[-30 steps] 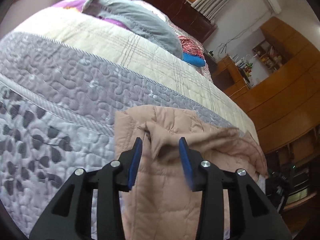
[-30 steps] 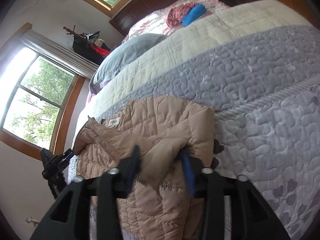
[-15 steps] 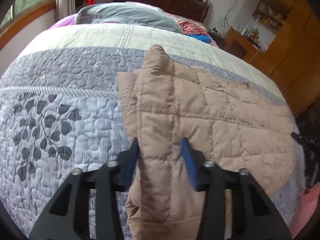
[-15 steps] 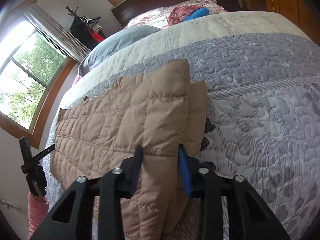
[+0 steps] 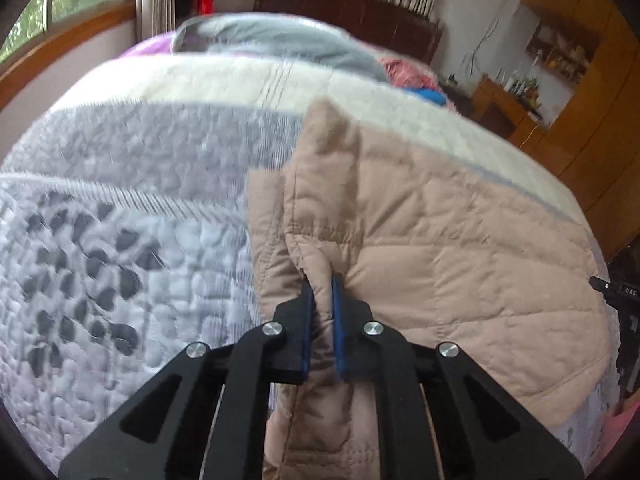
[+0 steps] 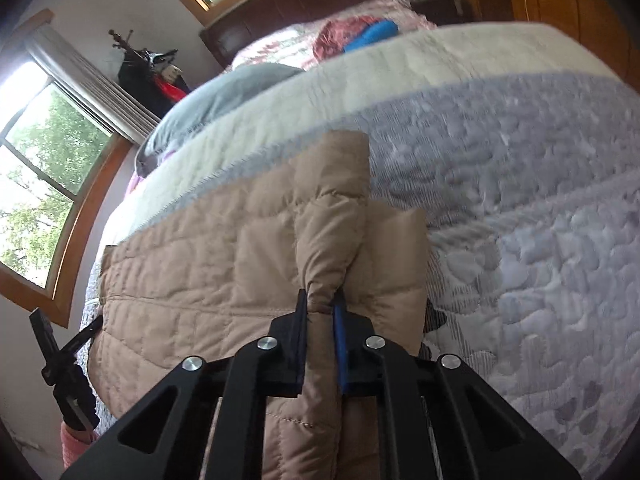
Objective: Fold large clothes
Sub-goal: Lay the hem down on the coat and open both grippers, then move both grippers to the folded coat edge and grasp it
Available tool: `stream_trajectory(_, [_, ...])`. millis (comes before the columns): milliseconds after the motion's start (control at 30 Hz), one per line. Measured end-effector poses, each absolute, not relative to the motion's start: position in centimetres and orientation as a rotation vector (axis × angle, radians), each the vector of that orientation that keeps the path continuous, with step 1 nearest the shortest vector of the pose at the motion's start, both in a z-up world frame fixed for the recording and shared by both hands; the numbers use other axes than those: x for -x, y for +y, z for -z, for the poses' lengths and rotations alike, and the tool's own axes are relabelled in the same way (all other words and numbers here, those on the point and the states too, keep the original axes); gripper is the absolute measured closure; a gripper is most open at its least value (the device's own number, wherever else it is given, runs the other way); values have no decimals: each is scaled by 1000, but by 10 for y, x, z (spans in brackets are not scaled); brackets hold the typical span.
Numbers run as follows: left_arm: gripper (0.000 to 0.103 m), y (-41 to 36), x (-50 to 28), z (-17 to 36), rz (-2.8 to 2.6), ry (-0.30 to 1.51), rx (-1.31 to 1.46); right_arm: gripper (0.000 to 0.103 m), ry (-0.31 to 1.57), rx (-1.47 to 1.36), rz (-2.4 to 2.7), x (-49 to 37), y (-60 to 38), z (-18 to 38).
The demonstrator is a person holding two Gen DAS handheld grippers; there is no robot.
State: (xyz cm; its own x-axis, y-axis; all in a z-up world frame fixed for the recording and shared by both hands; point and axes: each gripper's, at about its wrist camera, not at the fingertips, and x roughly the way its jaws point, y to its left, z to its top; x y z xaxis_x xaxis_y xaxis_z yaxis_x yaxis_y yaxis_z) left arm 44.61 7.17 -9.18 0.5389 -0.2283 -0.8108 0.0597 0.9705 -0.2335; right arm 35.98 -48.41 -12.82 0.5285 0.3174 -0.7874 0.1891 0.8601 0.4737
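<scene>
The jacket (image 5: 460, 248) is a tan, quilted, puffy one, stitched in squares, spread flat and wide across the foot of the bed. It lies with its near hem hanging over the bed's edge. At each of its two near ends a ridge of padded cloth is pinched up and stands proud of the rest: one at the jacket's left side, rising to a blunt peak, and one at its right side (image 6: 332, 216), rising like a squared tab. Beside that right ridge a lower flap of the same cloth sticks out. Between the ridges the cloth lies fairly smooth, with shallow creases.
</scene>
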Motion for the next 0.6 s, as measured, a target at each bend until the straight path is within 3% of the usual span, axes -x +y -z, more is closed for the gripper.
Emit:
stream_trajectory(167, [94,70,-450,99,162,992,171,89,1040,-543,-80,-359,-483,139])
stream_trajectory(233, [91,70,-447,92,150,997,177,79,1022,-521,-58,-352,-483,128])
stream_trajectory(367, [87,82,-433,65,135,953,236,78,963,-442,21,-326,-482,99])
stream_trajectory(433, [93,84,-421,48,113,907,219,78,926,-435,12,-310,-479,82])
stream_trajectory(600, [92,44,-381,14,199,829,155,78,943,-394,-136,-280,-434,59])
